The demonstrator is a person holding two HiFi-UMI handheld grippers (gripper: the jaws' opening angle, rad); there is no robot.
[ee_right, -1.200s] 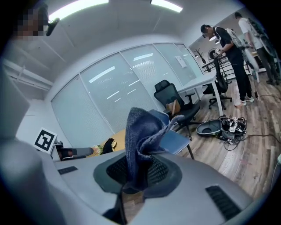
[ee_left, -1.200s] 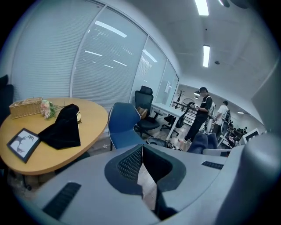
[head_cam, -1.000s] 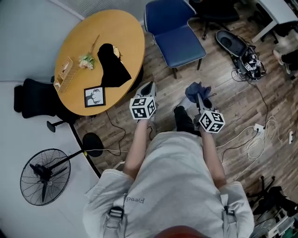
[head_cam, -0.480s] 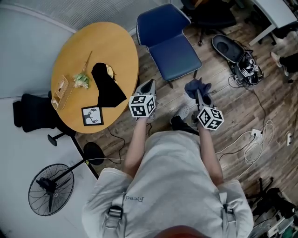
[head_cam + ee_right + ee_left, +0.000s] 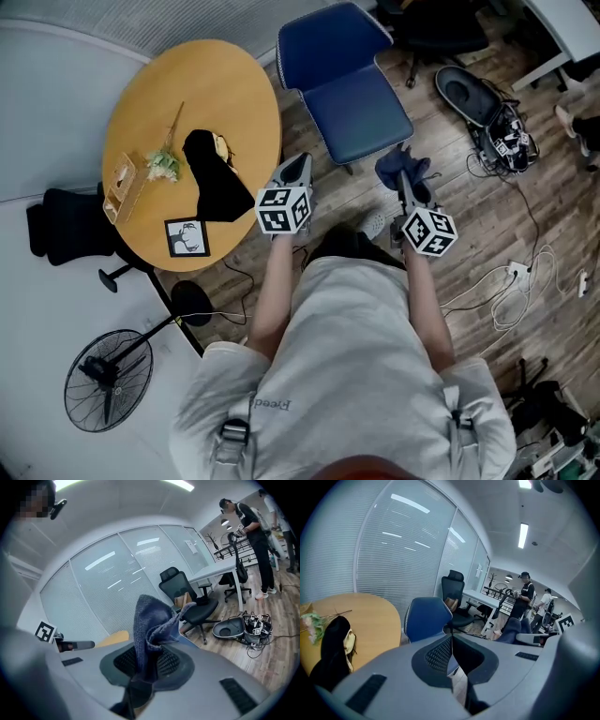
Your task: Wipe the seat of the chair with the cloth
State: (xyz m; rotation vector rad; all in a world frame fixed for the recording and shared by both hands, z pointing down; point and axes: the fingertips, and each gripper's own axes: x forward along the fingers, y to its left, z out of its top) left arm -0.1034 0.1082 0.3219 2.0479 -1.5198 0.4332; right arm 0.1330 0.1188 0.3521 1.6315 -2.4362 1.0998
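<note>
As the person (image 5: 356, 375) steps toward the blue chair (image 5: 339, 75), both grippers ride forward with the body, and that approach is what has changed over the last second. A second ago the chair's seat (image 5: 361, 112) lay well apart from the grippers in the head view. Now its near edge sits close ahead of them, with only a strip of wooden floor (image 5: 450, 234) showing between.

The right gripper (image 5: 406, 184) carries the cloth (image 5: 399, 167), a dark blue knitted piece. In the right gripper view its fingers (image 5: 125, 661) are clamped on the lower part of the fabric, and the rest stands up in a loose, crumpled peak above them. The grip looks the same as it did a second ago.

The left gripper (image 5: 452, 656) holds nothing. Its fingers (image 5: 438, 655) are pressed together with no gap, and past them the chair's blue back shows beside the round wooden desk (image 5: 197, 94).

For the task, this means the walk-up is nearly done and the wiping itself has not begun. The cloth hangs in the air near the seat's front corner, over the floor and not yet over the cushion. As I judge it, the cloth needs to go a little further forward and then down, until the loose fabric lies flat on the seat. The bunched peak may have to be pressed out for a proper wipe.
</note>
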